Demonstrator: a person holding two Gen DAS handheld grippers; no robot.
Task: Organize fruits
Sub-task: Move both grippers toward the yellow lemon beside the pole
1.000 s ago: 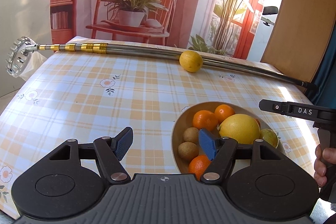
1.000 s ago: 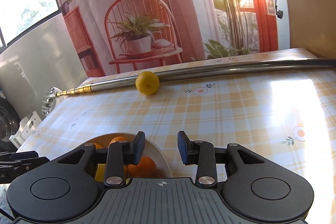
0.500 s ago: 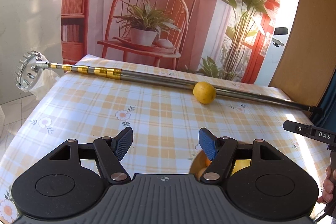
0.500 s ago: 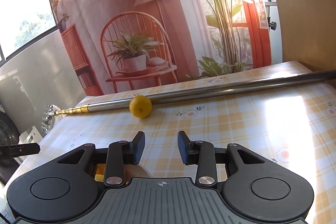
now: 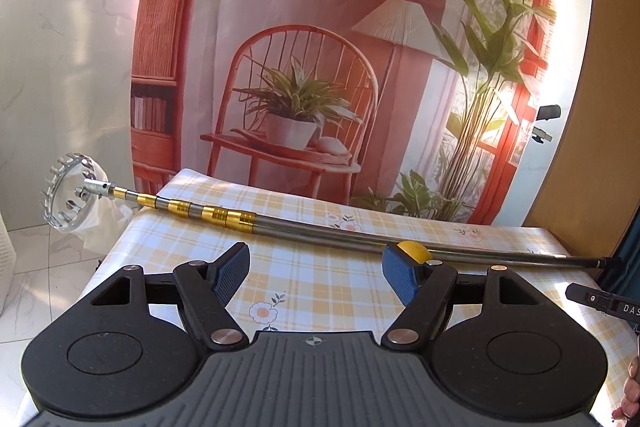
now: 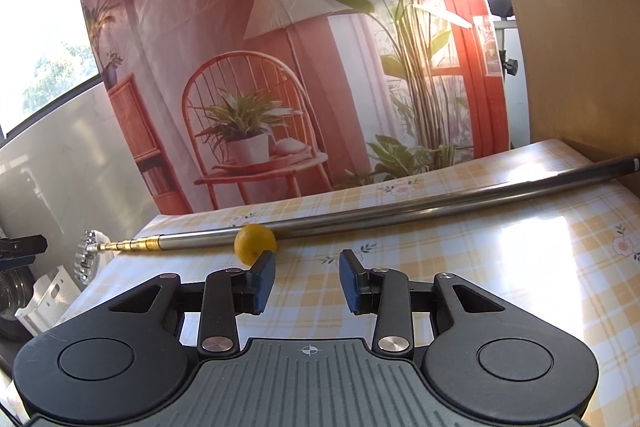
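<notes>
A yellow lemon [image 6: 255,243] rests on the checked tablecloth against a long metal pole [image 6: 400,217]. In the left wrist view only the top of the lemon [image 5: 416,250] shows above my right blue pad. My left gripper [image 5: 314,274] is open wide, held above the table with nothing between its fingers. My right gripper [image 6: 307,278] is open too, narrower, also empty, well short of the lemon. The bowl of fruit is hidden from both views.
The telescopic pole [image 5: 320,227] lies across the far side of the table, its toothed picker head [image 5: 66,187] hanging past the left edge. The other gripper's black tip [image 5: 604,303] and a person's fingers [image 5: 632,391] show at the right. A printed backdrop stands behind the table.
Both grippers have lifted and tilted up. The fruit bowl dropped out of both views. The lemon now sits lower in each frame, near the fingertips.
</notes>
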